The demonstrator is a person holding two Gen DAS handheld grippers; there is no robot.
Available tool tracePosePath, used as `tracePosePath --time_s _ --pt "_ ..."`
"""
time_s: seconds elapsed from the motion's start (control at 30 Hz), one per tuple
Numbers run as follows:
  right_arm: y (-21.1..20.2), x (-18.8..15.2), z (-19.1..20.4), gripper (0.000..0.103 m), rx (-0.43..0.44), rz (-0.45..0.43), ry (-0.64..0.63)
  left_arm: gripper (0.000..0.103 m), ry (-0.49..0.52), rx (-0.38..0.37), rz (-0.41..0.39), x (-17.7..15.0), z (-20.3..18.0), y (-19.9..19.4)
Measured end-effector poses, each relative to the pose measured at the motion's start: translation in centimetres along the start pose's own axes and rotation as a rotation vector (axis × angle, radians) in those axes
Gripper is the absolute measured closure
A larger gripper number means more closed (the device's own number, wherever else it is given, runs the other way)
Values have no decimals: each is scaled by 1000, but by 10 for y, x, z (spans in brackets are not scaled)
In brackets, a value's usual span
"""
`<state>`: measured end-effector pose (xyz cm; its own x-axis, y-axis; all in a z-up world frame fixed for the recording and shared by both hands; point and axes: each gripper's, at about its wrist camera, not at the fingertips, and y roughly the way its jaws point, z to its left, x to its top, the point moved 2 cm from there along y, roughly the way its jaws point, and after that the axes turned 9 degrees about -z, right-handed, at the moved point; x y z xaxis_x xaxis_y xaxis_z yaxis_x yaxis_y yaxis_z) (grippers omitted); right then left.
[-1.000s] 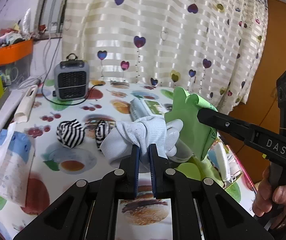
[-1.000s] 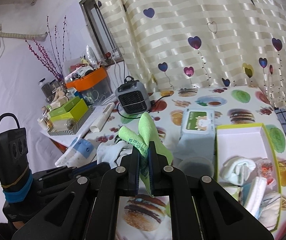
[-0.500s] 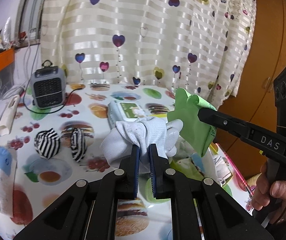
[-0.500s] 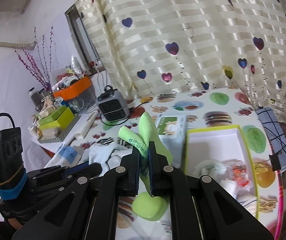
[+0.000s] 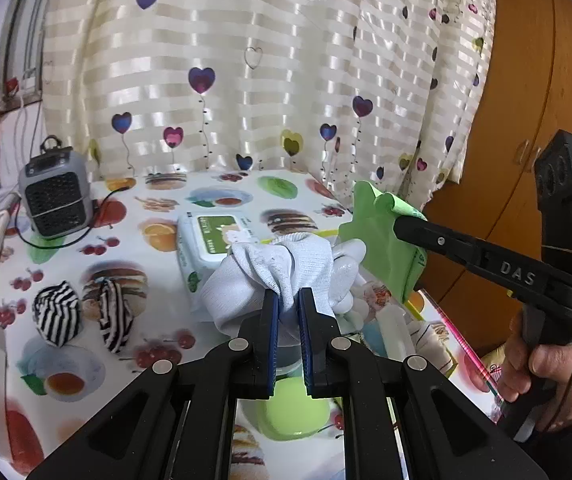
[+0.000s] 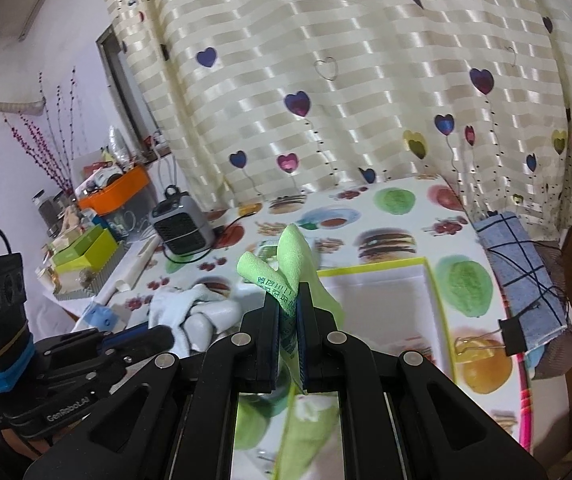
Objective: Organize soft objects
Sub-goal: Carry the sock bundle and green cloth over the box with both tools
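Left wrist view: the left gripper (image 5: 287, 300) pinches a white glove (image 5: 282, 268) at centre, above the table (image 5: 158, 208). At three o'clock, the right gripper (image 5: 400, 226) grips a green cloth (image 5: 378, 240).

Right wrist view: the right gripper (image 6: 287, 304) clamps the green cloth (image 6: 292, 252); a box (image 6: 382, 300) lies at three o'clock, the glove (image 6: 182, 304) at nine.

left gripper (image 5: 287, 300): jaws clamped on white glove (image 5: 282, 264), pointing forward and down over table
right gripper (image 6: 287, 300): jaws clamped on green cloth (image 6: 288, 256), angled downward
right hand (image 5: 542, 372): bare, wrapped around right gripper's handle, lower right of left wrist view
grippers: side by side, close, tips apart
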<state>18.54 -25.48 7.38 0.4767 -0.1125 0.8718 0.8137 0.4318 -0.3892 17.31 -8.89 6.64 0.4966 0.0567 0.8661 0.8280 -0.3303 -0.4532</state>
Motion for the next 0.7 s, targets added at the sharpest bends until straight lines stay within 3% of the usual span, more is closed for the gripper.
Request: tracePosePath --time_s 0.7 --pt "23 -20 -66 95 -162 110 -19 94 37 -42 62 -2 -24 48"
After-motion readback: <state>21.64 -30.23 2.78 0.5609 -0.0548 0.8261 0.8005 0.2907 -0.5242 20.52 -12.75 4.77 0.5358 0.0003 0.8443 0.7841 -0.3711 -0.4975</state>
